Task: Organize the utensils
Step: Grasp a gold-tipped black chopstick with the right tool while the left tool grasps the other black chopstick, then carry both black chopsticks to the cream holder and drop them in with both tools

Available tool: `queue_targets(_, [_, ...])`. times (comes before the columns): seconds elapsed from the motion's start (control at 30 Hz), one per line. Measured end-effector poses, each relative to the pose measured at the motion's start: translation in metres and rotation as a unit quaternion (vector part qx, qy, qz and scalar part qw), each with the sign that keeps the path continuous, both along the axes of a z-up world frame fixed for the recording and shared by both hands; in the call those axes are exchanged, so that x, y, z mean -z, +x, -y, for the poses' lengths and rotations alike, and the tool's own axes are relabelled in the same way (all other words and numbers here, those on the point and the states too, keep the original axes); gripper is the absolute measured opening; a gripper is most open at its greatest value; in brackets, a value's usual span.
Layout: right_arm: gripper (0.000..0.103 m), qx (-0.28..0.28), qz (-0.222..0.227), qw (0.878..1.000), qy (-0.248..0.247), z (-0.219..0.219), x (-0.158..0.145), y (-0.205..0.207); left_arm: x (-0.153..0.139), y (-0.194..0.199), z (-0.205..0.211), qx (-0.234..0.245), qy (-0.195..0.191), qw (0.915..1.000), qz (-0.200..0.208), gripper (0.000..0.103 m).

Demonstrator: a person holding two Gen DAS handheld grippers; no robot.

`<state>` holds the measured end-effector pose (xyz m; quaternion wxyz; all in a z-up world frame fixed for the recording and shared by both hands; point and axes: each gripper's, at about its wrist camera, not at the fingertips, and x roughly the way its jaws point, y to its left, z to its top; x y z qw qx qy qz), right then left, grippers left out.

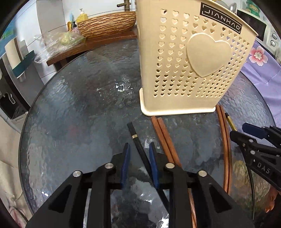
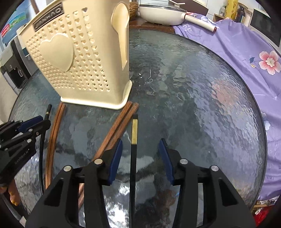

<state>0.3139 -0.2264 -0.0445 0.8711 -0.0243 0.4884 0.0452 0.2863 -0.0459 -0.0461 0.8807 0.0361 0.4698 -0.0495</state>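
Right wrist only: white pan [image 2: 161,14], seemingly lidded.

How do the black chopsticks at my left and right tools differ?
Left chopstick has a narrow metal band; right chopstick a long gold section. Left chopstick slants across the left tool; right chopstick lies straight within the right tool. Both black, lying on the table.

Holder [image 1: 189,57] top cut off by upper edge in both views, inside unseen; black chopstick [image 1: 140,149] lower end hidden behind the jaws, lower centre; brown pair [image 1: 164,138] far tips tucked under holder base; background items upper left blurred
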Motion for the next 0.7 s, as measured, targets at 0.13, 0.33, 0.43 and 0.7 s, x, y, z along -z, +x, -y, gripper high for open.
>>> queue_targets(0.13, [0.034,0.000,-0.008,1.000,-0.001,-0.002,0.000,0.007,-0.002,0.003,0.002,-0.002,0.000,0.9999,-0.013,0.013])
queue_targets(0.33, [0.021,-0.010,-0.013,1.000,-0.005,-0.009,0.001,0.007,-0.003,0.007,0.002,-0.006,0.003,0.9997,-0.022,0.008])
queue_targets(0.43, [0.013,-0.020,-0.010,1.000,-0.012,-0.014,0.001,0.004,-0.003,0.007,0.003,-0.004,0.001,0.9997,-0.023,0.007])
queue_targets(0.7, [0.008,-0.029,0.012,0.999,-0.007,-0.013,0.002,-0.007,-0.003,0.003,0.000,-0.011,-0.022,0.9993,-0.029,0.007])
